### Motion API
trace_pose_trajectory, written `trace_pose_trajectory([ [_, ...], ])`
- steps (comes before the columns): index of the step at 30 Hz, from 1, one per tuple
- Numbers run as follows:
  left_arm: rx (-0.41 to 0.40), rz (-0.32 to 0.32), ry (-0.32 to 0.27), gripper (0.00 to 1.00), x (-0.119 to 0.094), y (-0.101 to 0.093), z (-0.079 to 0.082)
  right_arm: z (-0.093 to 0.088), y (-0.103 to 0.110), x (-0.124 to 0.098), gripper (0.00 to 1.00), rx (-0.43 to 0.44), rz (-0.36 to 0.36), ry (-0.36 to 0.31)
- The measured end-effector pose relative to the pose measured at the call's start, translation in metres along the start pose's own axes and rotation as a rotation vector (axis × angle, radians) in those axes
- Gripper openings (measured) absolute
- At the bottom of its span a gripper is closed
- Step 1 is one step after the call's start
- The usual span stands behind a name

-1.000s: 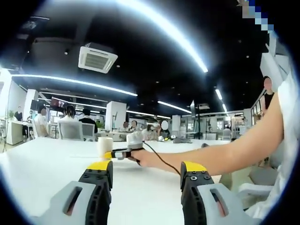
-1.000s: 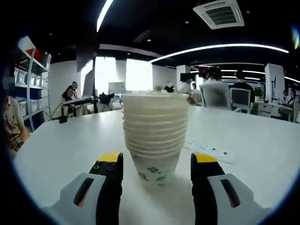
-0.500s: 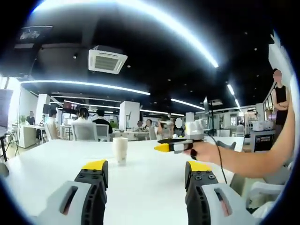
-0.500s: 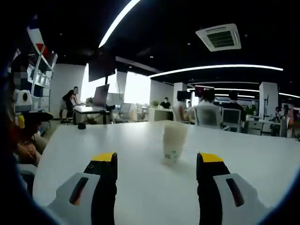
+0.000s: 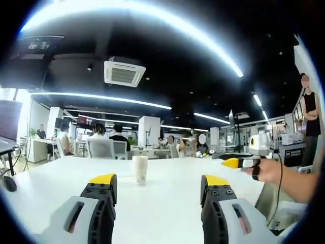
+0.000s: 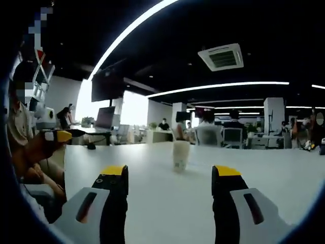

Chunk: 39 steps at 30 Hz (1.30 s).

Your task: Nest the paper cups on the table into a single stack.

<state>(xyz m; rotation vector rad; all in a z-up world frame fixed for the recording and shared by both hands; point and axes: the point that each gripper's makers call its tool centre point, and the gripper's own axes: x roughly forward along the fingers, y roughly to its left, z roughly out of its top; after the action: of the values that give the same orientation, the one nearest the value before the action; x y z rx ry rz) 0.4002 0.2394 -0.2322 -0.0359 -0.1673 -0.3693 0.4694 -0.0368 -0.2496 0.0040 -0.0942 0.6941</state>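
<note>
Gaping wide, your left gripper [image 5: 157, 185] holds nothing, and your right gripper [image 6: 170, 178] is just as spread and empty. The cup stack [image 5: 139, 169] stands on the white table [image 5: 45, 178], well ahead of both, framed between the jaws in each view. It stands upright, mouth up, long axis vertical.

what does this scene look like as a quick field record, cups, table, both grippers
cup stack: one nested stack of paper cups, upright on the table, also seen at
table: white, bare around the stack
left gripper: open, nothing held, fingers yellow-tipped
right gripper: open, nothing held, apart from the stack
loose cups: none seen
background: office, people seated at desks
</note>
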Motion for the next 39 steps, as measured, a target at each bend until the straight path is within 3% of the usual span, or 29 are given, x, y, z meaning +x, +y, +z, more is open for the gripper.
trace_pose_trajectory([
  [6,0.01,0.002,0.006,0.73,0.0,0.0,0.001,-0.005,-0.011,-0.053,0.7,0.008,-0.092,0.008],
  [12,0.009,-0.011,0.017,0.75,0.002,-0.002,-0.002,-0.002,-0.015,-0.082,0.7,-0.005,-0.144,0.013],
  [16,0.011,0.007,0.004,0.75,0.0,0.003,0.006,0.02,-0.015,-0.084,0.7,-0.024,-0.149,-0.023],
  [22,0.03,0.02,-0.011,0.74,-0.005,0.005,0.022,0.036,0.0,-0.084,0.7,-0.036,-0.119,-0.056],
  [32,0.04,0.01,-0.001,0.73,-0.007,-0.007,0.02,0.044,0.008,-0.086,0.7,-0.046,-0.113,-0.084],
  [39,0.046,-0.002,0.023,0.73,-0.004,-0.012,0.009,0.042,0.006,-0.088,0.69,-0.044,-0.121,-0.085],
])
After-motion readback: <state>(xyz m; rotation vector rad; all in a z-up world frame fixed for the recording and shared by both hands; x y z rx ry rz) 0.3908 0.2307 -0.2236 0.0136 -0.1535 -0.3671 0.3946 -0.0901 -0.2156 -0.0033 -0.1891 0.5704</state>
